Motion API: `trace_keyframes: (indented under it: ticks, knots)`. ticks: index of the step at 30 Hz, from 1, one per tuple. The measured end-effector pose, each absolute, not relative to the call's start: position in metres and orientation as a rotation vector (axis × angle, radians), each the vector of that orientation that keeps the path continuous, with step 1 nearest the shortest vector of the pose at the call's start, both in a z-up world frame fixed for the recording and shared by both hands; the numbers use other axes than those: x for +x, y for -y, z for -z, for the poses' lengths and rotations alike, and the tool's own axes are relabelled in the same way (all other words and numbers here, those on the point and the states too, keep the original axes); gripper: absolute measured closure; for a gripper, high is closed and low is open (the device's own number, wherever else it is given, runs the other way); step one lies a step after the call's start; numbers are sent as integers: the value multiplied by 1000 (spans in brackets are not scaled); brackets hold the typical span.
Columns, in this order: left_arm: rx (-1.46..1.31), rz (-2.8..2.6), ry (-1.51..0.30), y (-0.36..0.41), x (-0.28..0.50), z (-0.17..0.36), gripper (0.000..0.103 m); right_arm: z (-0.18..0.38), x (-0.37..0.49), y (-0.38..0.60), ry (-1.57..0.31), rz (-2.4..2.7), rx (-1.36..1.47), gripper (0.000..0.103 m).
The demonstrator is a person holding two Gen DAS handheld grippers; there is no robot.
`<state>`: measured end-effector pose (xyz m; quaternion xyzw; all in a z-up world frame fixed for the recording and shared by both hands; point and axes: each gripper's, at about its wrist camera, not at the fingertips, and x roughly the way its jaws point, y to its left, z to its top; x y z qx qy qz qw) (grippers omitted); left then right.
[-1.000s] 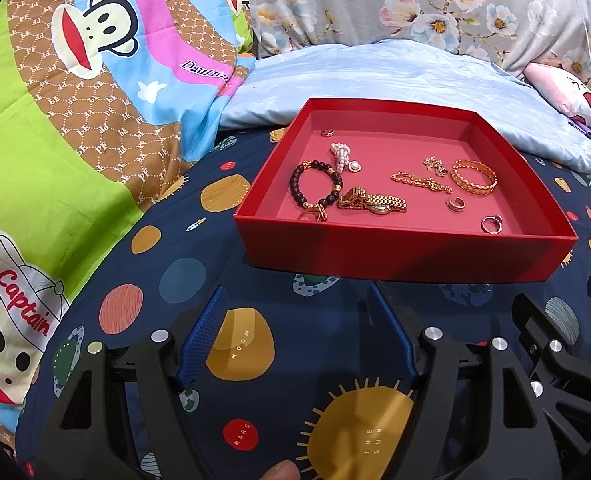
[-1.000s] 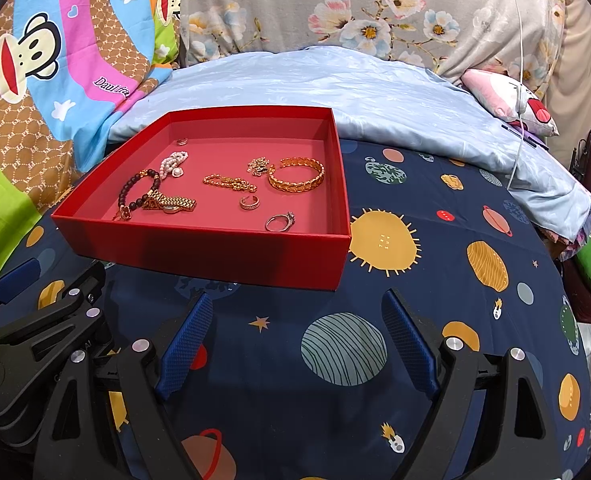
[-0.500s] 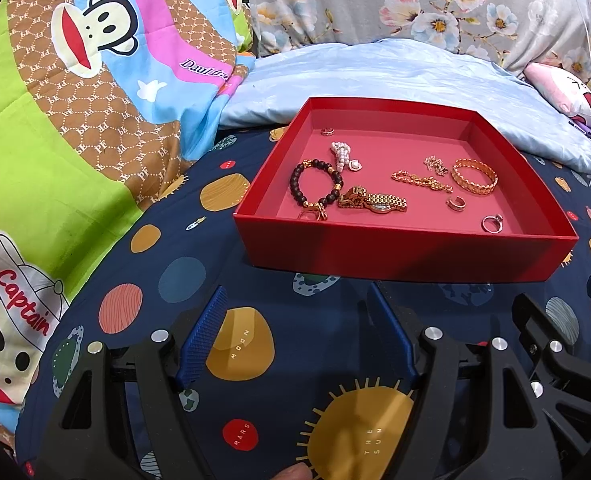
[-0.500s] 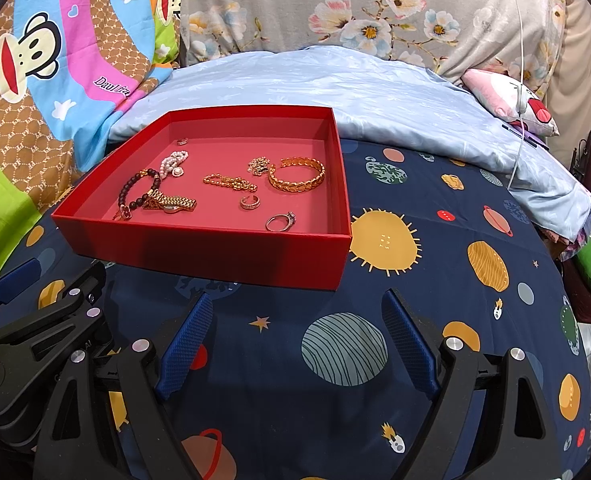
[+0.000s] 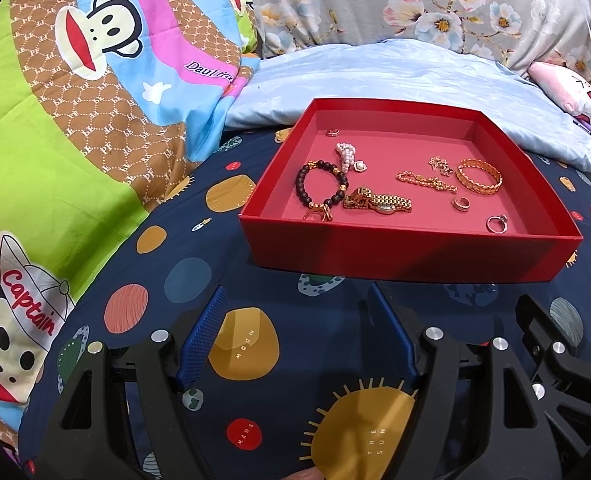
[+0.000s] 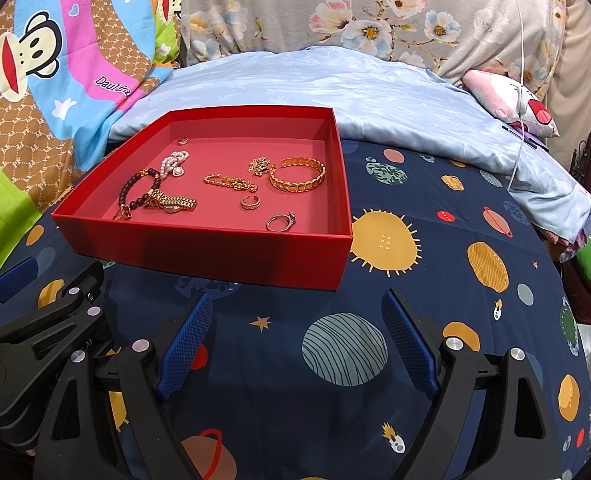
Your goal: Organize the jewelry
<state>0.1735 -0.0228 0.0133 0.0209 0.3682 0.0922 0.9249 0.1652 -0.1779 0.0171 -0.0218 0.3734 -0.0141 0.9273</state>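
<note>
A shallow red box (image 5: 407, 252) (image 6: 215, 246) rests on a navy planet-print sheet and holds several jewelry pieces. Among them are a dark bead bracelet (image 5: 321, 186) (image 6: 135, 194), a gold watch (image 5: 379, 202) (image 6: 171, 203), a gold chain (image 5: 425, 181) (image 6: 231, 182), a gold bangle (image 5: 478, 176) (image 6: 297, 176), a pearl piece (image 5: 347, 156) (image 6: 173, 162) and a silver ring (image 5: 497, 224) (image 6: 281, 222). My left gripper (image 5: 297, 304) hovers open in front of the box's near wall. My right gripper (image 6: 297, 308) is open too, near the box's front right corner. Both hold nothing.
A cartoon monkey blanket (image 5: 75, 100) is piled at the left. A pale blue quilt (image 6: 335, 84) and floral pillows (image 6: 355, 4) lie behind the box. A pink plush (image 6: 507, 100) and a white cable (image 6: 519, 60) sit at the right. A fingertip (image 5: 307, 475) shows at the bottom edge.
</note>
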Motion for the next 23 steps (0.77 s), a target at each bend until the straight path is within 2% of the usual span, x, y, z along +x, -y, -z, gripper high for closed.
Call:
trace_keyframes:
  ticks: [23]
  knots:
    - [64,-198,-785,25,177,-9,32,-15,165,180,-760,29,-27,18]
